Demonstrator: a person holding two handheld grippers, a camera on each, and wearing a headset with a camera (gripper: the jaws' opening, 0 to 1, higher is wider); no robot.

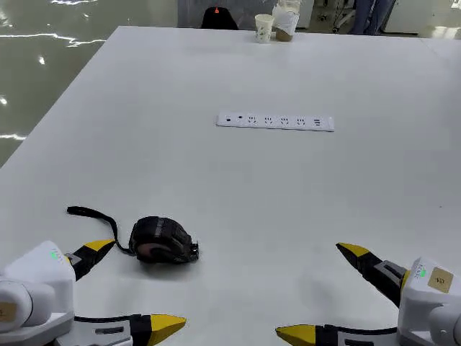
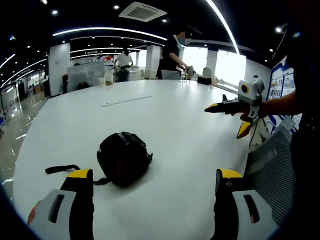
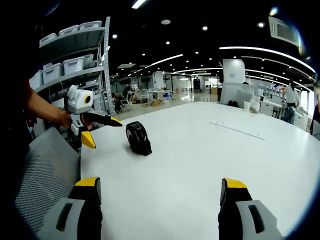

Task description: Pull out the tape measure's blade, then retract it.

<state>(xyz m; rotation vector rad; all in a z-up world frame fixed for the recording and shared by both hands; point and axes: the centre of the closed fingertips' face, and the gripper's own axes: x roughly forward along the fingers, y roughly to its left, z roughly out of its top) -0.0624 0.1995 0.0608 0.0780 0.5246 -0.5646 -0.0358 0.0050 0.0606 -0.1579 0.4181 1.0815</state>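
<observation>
Tape measure (image 1: 162, 240) rests on the white counter (image 1: 288, 187) down at your near left, its black wrist strap (image 1: 90, 214) trailing off to the left. Your left tool (image 1: 135, 285) sits just beside it with the yellow-tipped jaws spread wide, one tip close to the strap end of the case, gripping nothing. Your right tool (image 1: 320, 290) hangs well apart to the right, jaws also spread wide and empty, while a white power strip (image 1: 275, 121) lies farther up the counter and paper cups (image 1: 264, 27) stand near the far edge.
</observation>
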